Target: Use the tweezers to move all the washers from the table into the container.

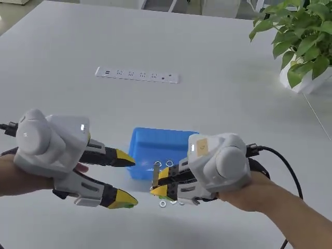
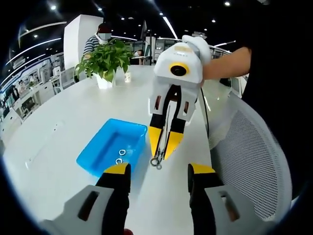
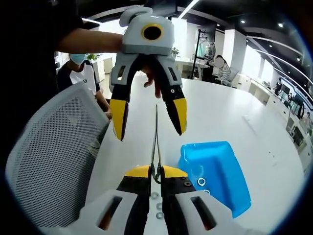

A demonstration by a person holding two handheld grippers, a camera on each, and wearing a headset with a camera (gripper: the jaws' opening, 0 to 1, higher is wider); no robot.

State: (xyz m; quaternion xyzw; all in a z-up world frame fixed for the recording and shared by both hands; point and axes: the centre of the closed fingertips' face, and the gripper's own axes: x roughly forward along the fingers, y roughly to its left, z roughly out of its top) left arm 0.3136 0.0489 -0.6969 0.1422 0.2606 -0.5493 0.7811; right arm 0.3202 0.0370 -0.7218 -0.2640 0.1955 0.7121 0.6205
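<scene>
Slim metal tweezers (image 3: 156,137) clenched in right gripper (image 3: 155,172) fingers beside blue plastic container (image 1: 155,142).
Left gripper (image 1: 132,180) fingers released; small metal washers (image 1: 163,203) lie on white counter (image 1: 155,41), others inside container.

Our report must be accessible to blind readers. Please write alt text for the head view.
The right gripper, shut on thin metal tweezers, is at the near edge of a blue rectangular plastic container on a white table, with small metal washers inside the container and more washers on the table in front of it. The left gripper hangs open nearby.
</scene>
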